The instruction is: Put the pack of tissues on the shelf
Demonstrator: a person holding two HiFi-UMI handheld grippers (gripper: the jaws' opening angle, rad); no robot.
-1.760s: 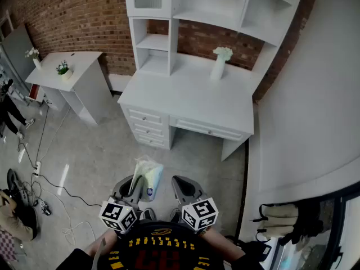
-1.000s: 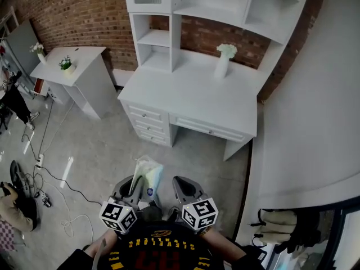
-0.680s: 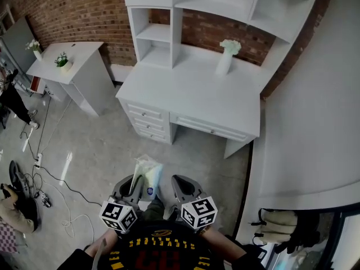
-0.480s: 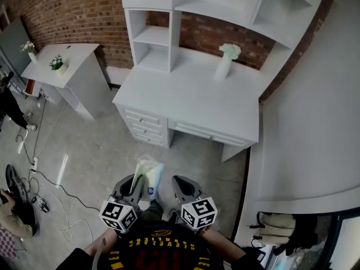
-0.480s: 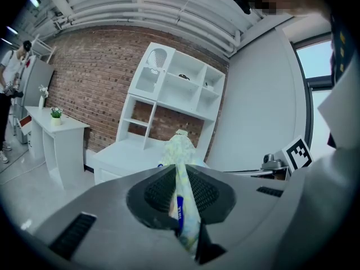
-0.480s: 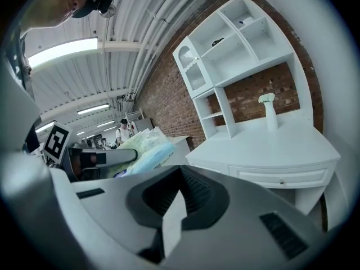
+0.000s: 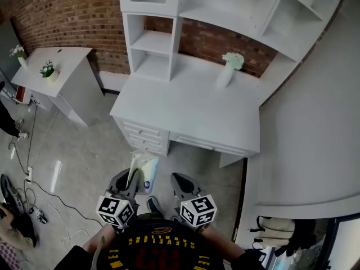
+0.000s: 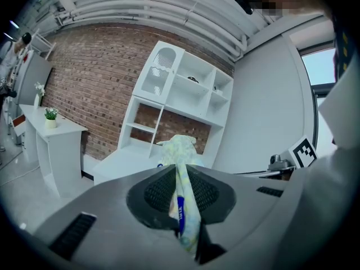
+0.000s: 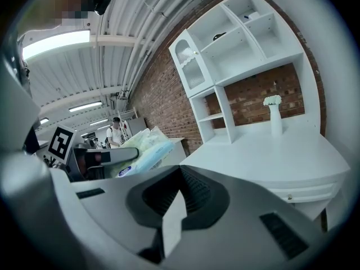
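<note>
Open grey floor [image 7: 84, 156] lies at left, beside one side table [image 7: 62, 66] carrying two small plants. The left gripper [image 7: 133, 176] has its jaws clamped on the single pack of tissues [image 7: 144, 165], held over the floor near the counter [image 7: 185, 108] front edge. Just beside it, the right gripper [image 7: 178, 181] has its jaws closed on nothing. One vase [image 7: 225, 75] stands on the counter, right of the shelf [image 7: 153, 43].
</note>
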